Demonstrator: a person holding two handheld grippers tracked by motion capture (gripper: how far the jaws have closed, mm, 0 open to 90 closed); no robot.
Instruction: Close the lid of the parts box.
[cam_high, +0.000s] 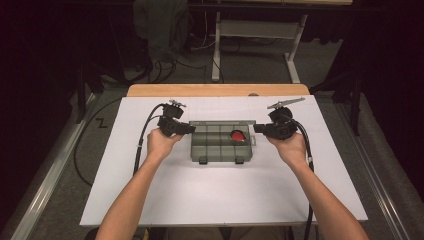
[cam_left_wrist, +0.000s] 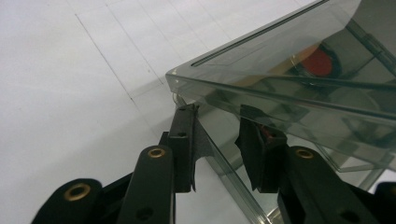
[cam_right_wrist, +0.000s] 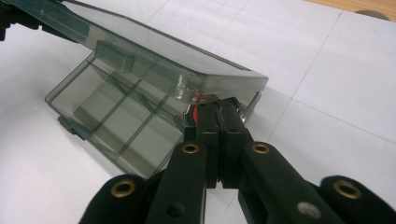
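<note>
1. High view: smoky translucent plastic compartment box (cam_high: 222, 141) sits mid-way on the white table sheet (cam_high: 200, 195). Left gripper (cam_high: 187, 128) is at its left end, right gripper (cam_high: 257, 128) at its right. Small red round item (cam_high: 238, 135) lies in the box's right part. Bare sheet lies all round the box.

2. Left gripper view: jaws spread, straddling the box's left wall beneath the raised clear lid (cam_left_wrist: 280, 70). Risk: lid drops onto the jaws.

3. Right gripper view: jaws pressed together at the box's right corner under the lid (cam_right_wrist: 154, 56); whether they pinch anything, I cannot tell. Risk: box skids.
</note>
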